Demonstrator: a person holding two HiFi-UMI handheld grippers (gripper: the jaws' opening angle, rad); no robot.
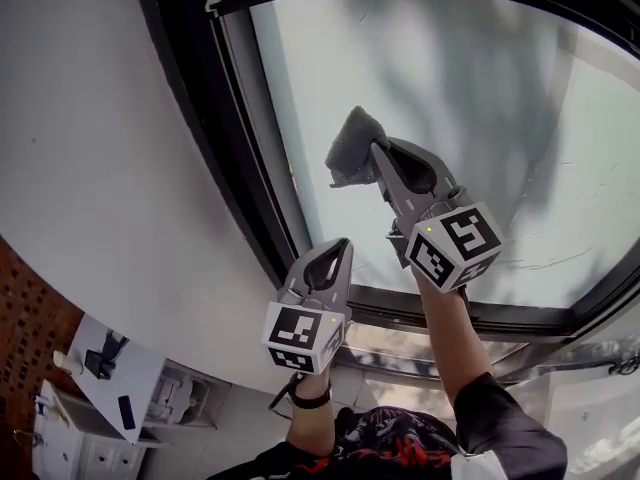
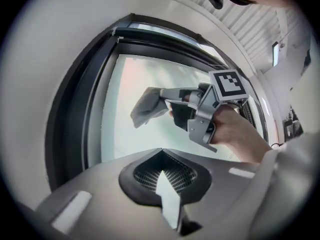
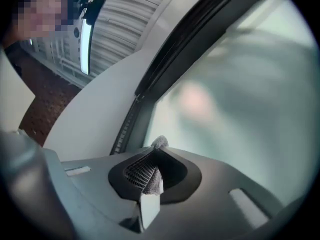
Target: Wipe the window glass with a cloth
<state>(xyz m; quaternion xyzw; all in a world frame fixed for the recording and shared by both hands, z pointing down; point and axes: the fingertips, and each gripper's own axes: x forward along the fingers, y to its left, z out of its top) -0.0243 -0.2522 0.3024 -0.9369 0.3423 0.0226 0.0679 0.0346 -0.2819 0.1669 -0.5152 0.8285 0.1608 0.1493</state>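
- Grey crumpled fabric cloth (image 1: 350, 153) pinched at one end between the jaws of the right gripper (image 1: 373, 151), bunched loosely past the jaw tips, raised in front of the left part of the pale frosted window glass (image 1: 470, 88).
- Contact between cloth and window glass not clear from any view.
- In the right gripper view, right gripper (image 3: 155, 151) clamped on a fold of the cloth (image 3: 159, 143), with grey fabric filling the gap between the jaws and poking out beyond them towards the window glass (image 3: 240, 84).
- In the left gripper view, same cloth (image 2: 147, 106) hanging off the tip of the right gripper (image 2: 164, 95) before the window glass (image 2: 125, 84), with a bare hand (image 2: 235, 129) wrapped round the handle.
- Left gripper (image 1: 343, 245) lower, before the bottom left corner of the window glass, with jaws pressed together and nothing between them.
- Left gripper (image 2: 161, 151) in its own view likewise closed and empty, pointing at the window glass.
- Black window frame (image 1: 230, 168) bordering the window glass on its left and bottom sides.
- White plastered wall (image 1: 90, 118) left of the window glass, beyond the frame.
- Both grippers well apart from each other, right one nearer the middle of the window glass.
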